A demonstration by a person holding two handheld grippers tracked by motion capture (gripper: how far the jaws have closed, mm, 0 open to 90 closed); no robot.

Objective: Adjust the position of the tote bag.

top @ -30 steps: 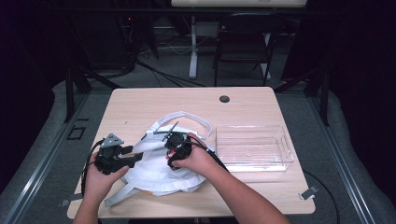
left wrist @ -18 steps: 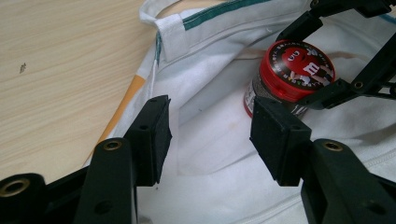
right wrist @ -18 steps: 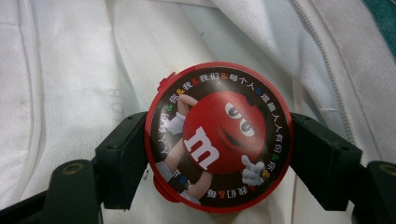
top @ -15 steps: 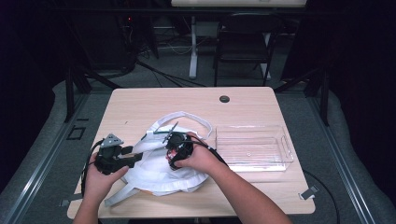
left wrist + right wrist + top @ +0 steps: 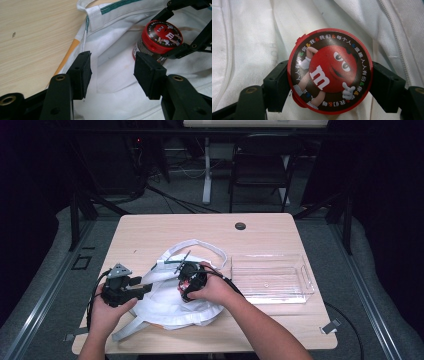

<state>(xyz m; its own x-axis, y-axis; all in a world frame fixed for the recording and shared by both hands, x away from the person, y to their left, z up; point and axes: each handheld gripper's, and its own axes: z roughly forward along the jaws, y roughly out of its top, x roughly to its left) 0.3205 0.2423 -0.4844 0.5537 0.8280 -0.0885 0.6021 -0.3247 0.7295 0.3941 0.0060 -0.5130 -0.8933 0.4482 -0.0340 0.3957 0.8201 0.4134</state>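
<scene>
Right gripper view: the right gripper has its jaws clamped on a red-lidded candy jar (white "m", ringed by Chinese characters) over the white bag; the left gripper is spread apart above the counter.

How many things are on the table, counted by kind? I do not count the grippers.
White cloth bag: 1
Candy jar with red lid: 1
Clear plastic tray: 1
Total: 3
</scene>
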